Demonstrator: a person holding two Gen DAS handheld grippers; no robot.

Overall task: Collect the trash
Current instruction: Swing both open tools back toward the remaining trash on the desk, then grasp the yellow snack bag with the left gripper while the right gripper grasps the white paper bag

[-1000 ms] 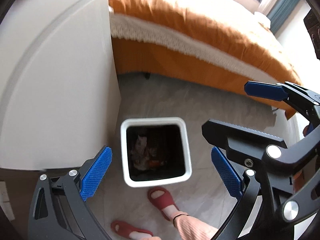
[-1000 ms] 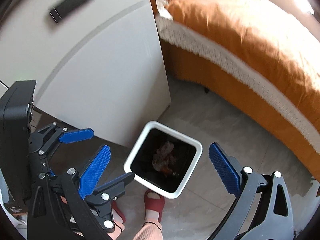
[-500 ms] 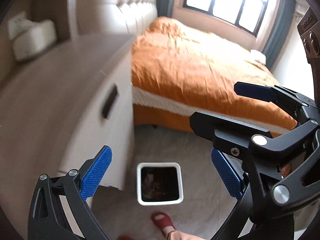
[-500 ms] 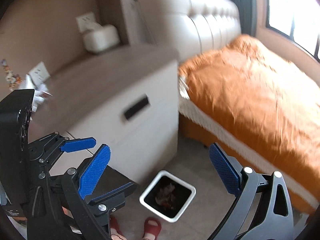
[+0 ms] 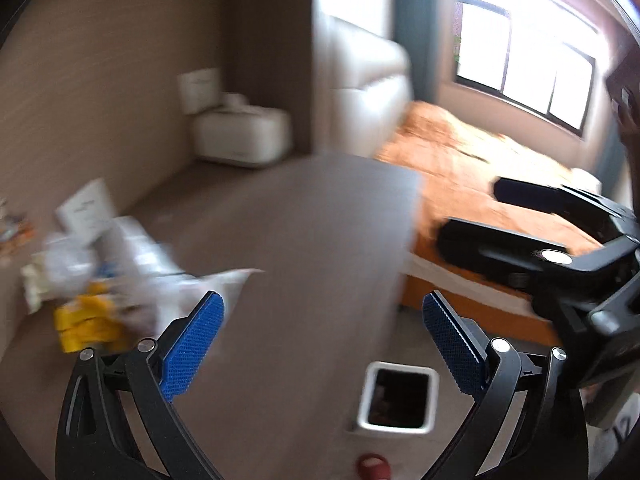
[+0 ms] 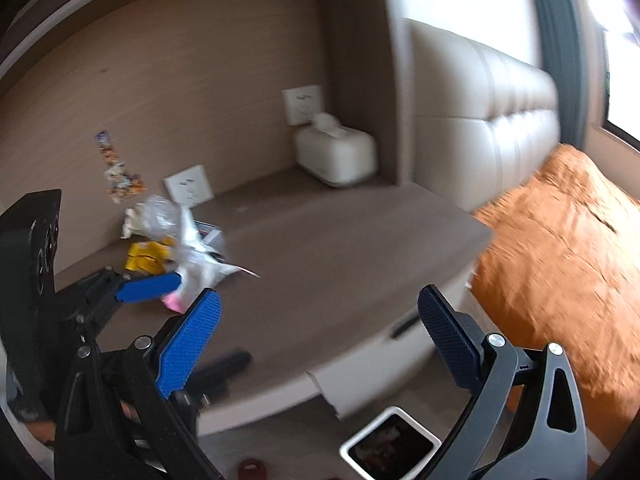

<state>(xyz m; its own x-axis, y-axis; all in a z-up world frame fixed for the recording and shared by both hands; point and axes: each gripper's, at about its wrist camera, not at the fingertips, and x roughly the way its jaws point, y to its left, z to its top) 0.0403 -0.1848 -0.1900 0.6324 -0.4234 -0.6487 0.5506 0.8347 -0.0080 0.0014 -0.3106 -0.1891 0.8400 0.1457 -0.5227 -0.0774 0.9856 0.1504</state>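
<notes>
A pile of trash [image 5: 112, 280] lies at the left of the brown nightstand top [image 5: 312, 240]: clear and white wrappers and a yellow packet [image 6: 146, 258]. It also shows in the right wrist view [image 6: 188, 248]. A white square bin [image 5: 396, 398] with trash inside stands on the floor below the nightstand; it also shows in the right wrist view [image 6: 390, 446]. My left gripper [image 5: 324, 344] is open and empty above the nightstand's front. My right gripper [image 6: 320, 328] is open and empty, to the right of the left one.
A white tissue box [image 6: 336, 158] stands at the back of the nightstand by a wall socket [image 6: 302, 104]. A bed with an orange cover [image 6: 568, 240] and padded headboard lies to the right. A red slipper [image 5: 374, 466] shows on the floor.
Both grippers have lifted from over the bin up to nightstand height and tilted upward. The nightstand top and the trash pile have come into view. Both stayed open.
</notes>
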